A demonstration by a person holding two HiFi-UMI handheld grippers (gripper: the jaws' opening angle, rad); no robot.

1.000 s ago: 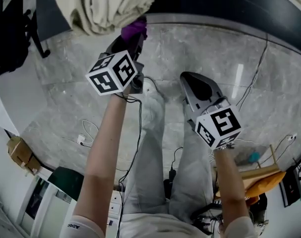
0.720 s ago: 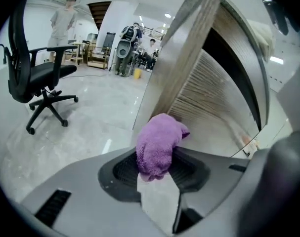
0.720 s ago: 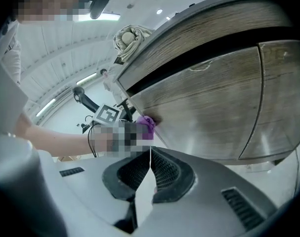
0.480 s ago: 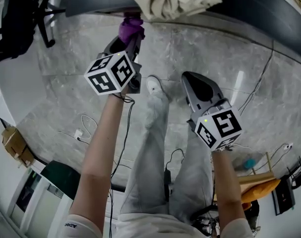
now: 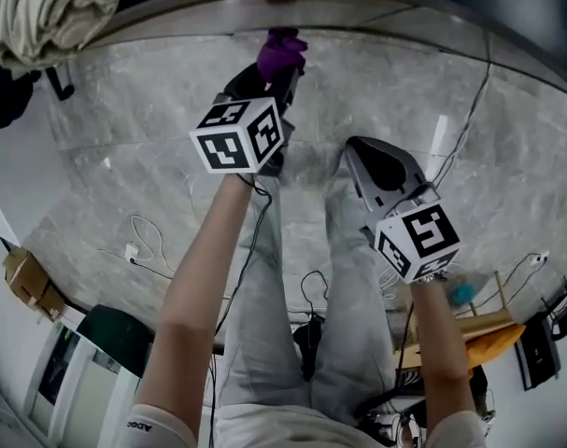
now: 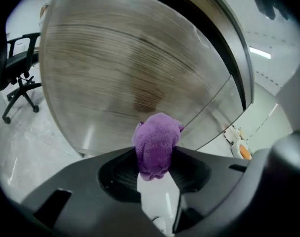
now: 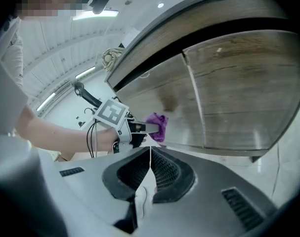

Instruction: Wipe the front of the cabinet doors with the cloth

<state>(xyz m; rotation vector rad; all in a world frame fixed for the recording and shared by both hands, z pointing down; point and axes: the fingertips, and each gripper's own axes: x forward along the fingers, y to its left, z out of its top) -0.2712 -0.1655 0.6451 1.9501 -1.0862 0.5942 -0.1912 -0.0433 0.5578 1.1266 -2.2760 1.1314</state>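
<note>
Head view: left gripper point(image 5: 281, 73) clamped on purple cloth point(image 5: 281, 52), which sticks out past the jaw tips. Right gripper point(image 5: 360, 149) sits apart from it.
Left gripper view: cloth pinched between the jaws, bulging ahead of them. Cabinet door point(image 6: 125, 73) is straight ahead of the jaws; can't tell if they touch.
Right gripper view: jaws pressed together, nothing between. Cloth is ahead of the tips, close to the door's lower edge.
</note>
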